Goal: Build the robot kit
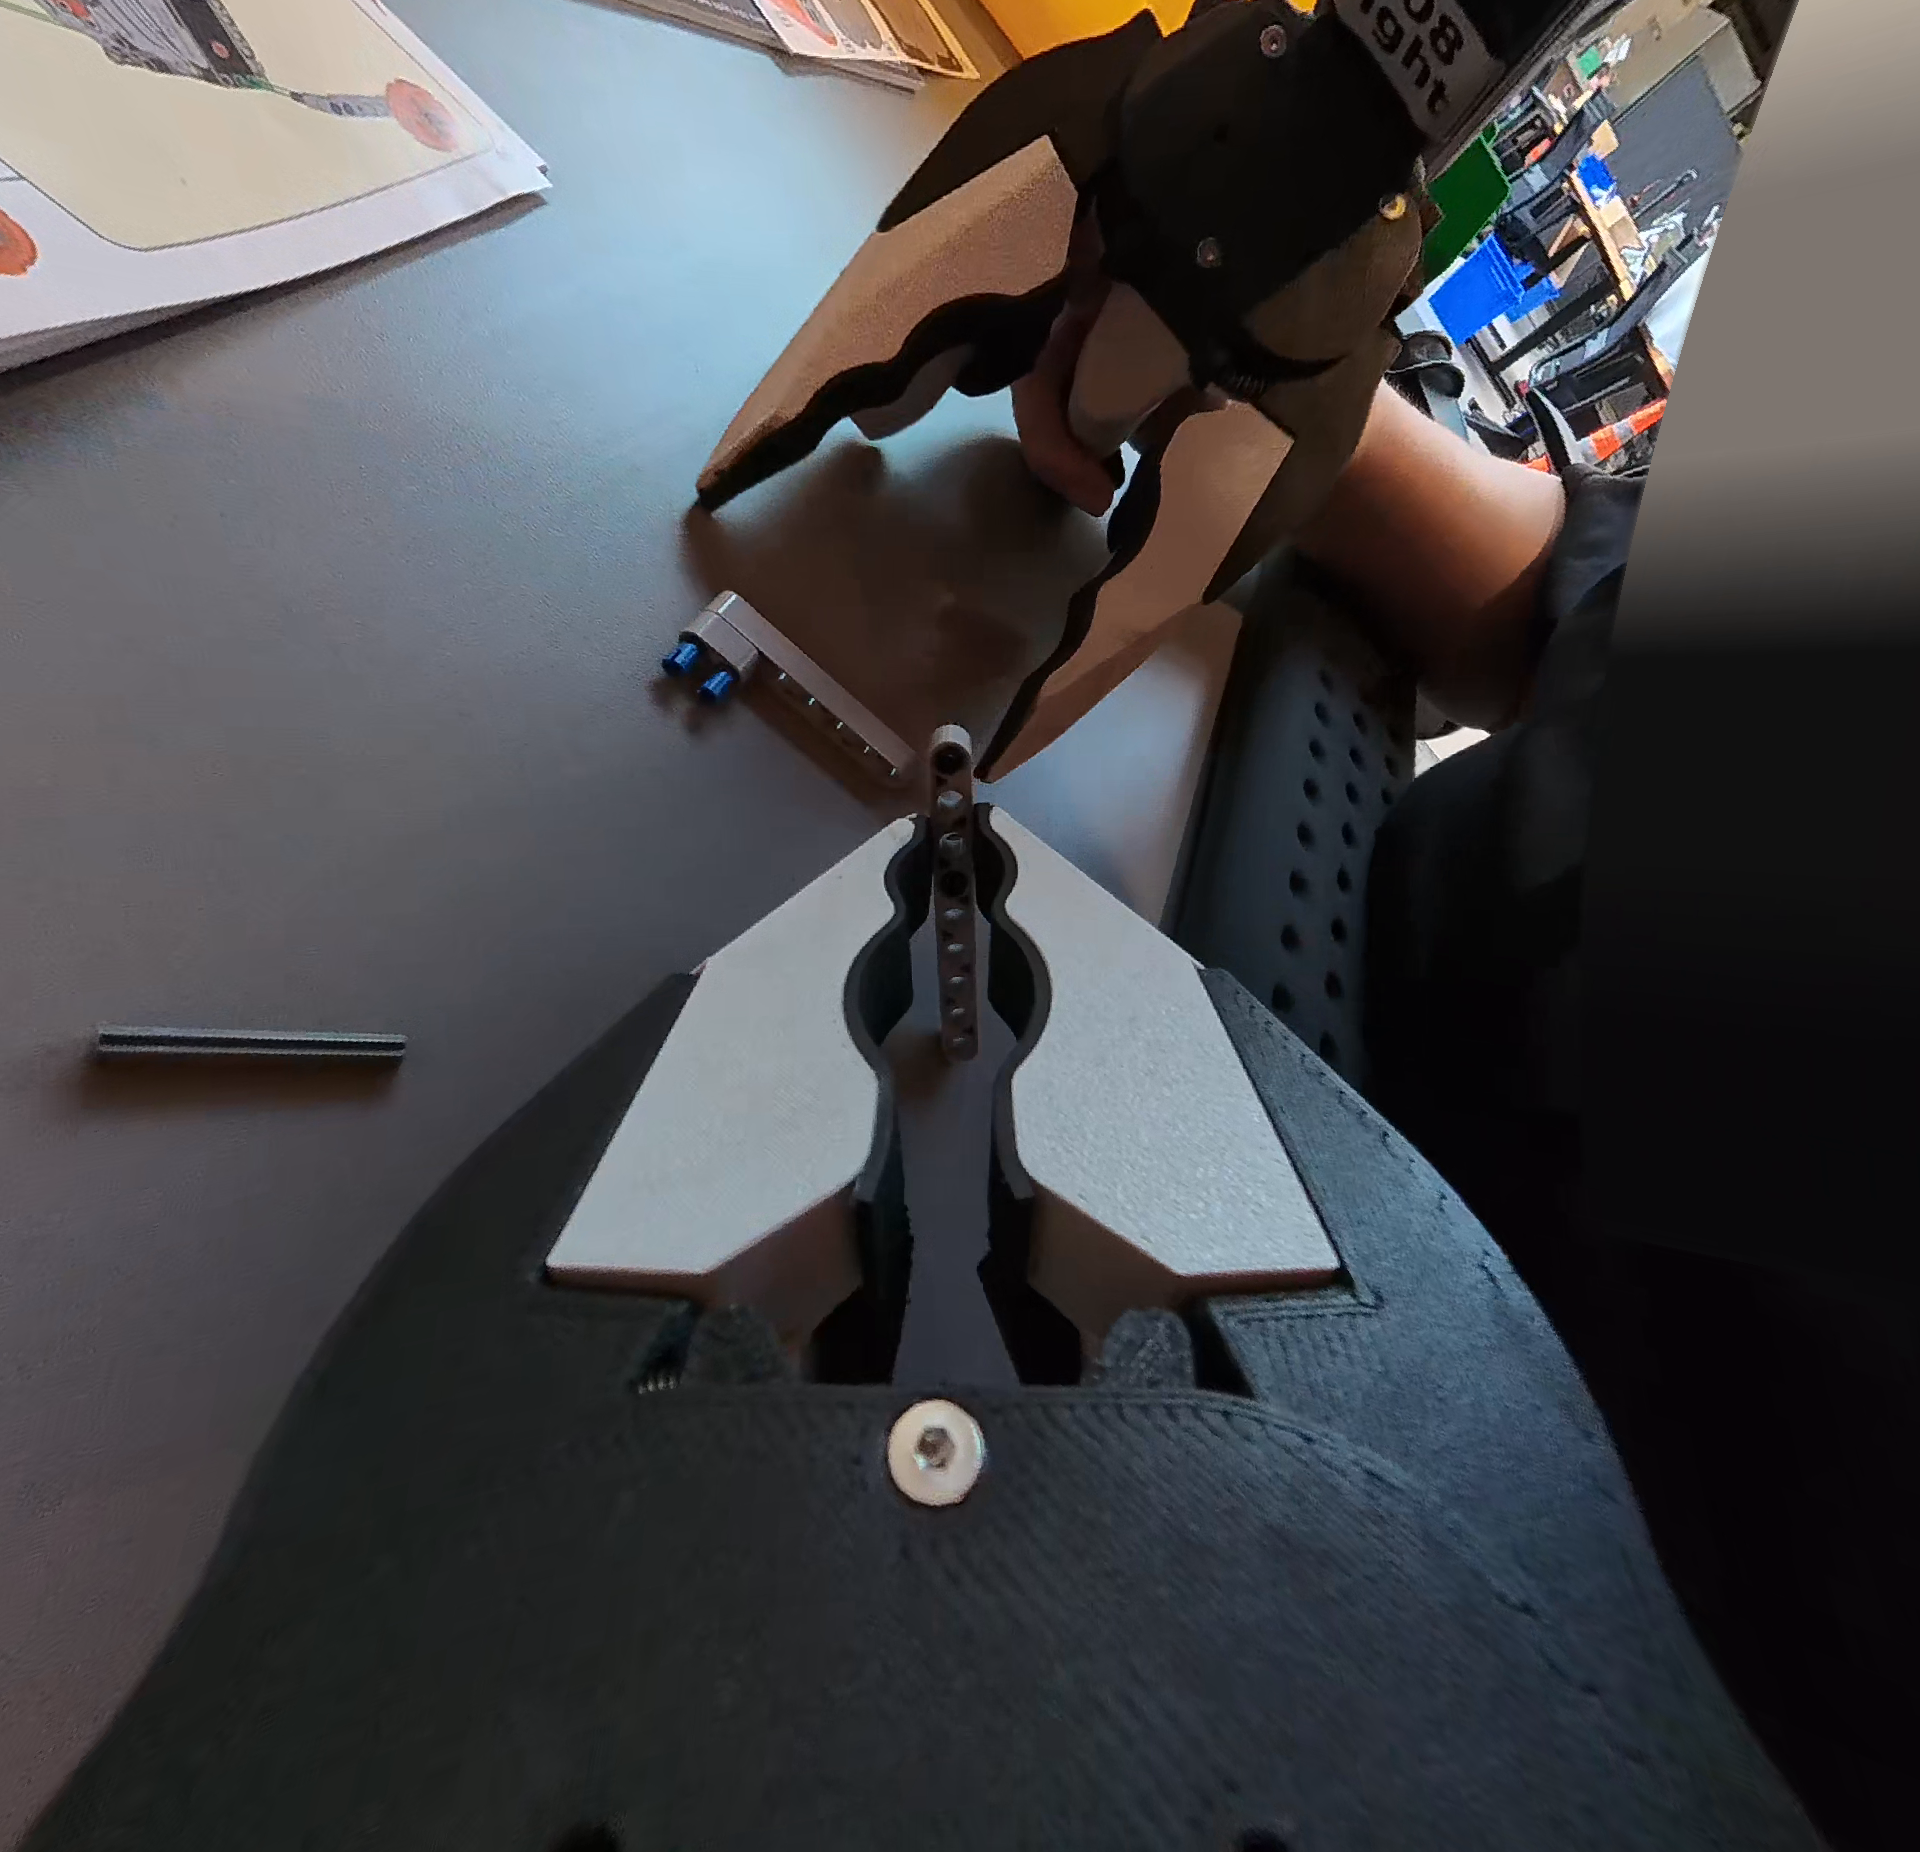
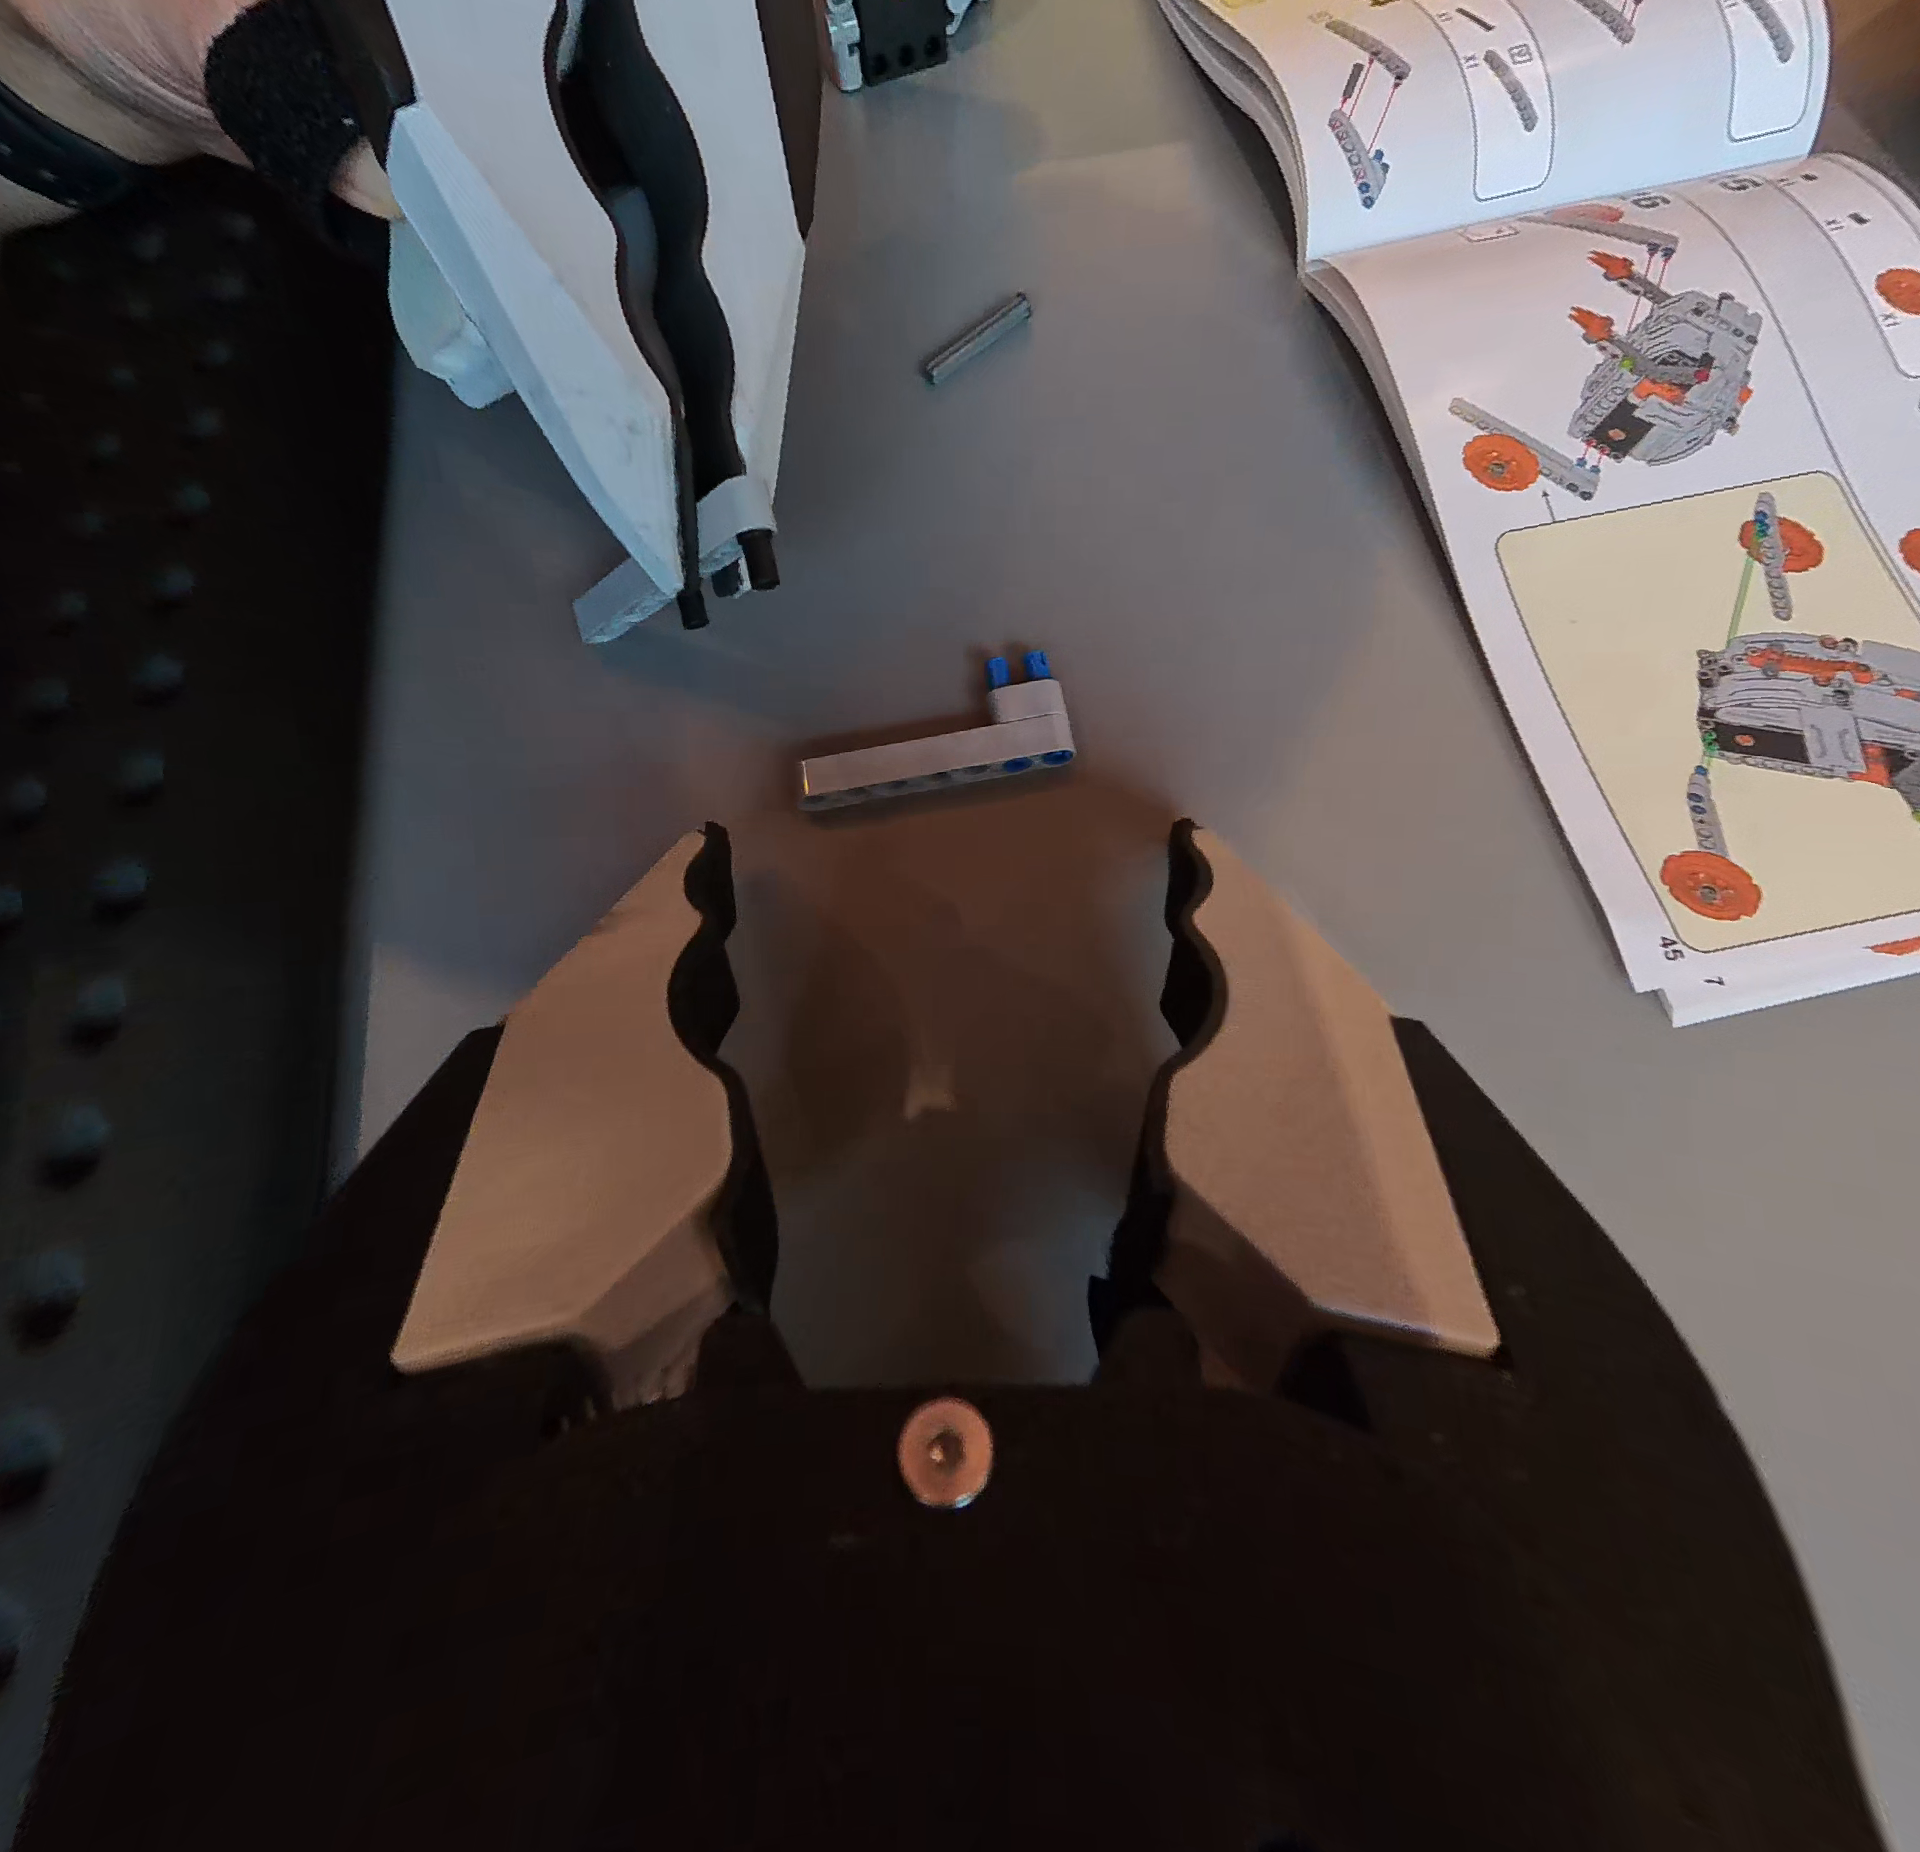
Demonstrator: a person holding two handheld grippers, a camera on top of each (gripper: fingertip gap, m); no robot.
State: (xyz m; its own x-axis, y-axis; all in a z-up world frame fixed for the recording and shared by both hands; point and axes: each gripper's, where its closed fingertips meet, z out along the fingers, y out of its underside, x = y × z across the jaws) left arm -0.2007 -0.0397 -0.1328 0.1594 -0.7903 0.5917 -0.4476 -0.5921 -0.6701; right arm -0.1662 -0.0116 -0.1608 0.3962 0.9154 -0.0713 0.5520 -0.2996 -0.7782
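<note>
**Left wrist view: gripper pinching a grey beam at the table's edge**

Edges, room: the table (image 1: 436, 514) edge runs just right of the left gripper (image 1: 951, 826); past it sits a dark perforated chair (image 1: 1309, 867). Open tabletop lies left and ahead, broken only by a dark rod (image 1: 249, 1044) lying flat, well apart.

Surface, room: dark matte top. An open instruction booklet (image 2: 1621, 514) lies at the right gripper's right side. A workshop with blue bins shows beyond.

Tools: left gripper narrowed onto a thin grey beam with holes (image 1: 954, 898), held between its tips, one end sticking out past them. Right gripper (image 2: 951, 846) spread wide, holding nothing, hovering over the table. Just ahead of its tips lies an L-shaped grey piece (image 2: 935, 753) with two blue pins (image 2: 1013, 668), flat on the table, touching neither gripper.
</note>
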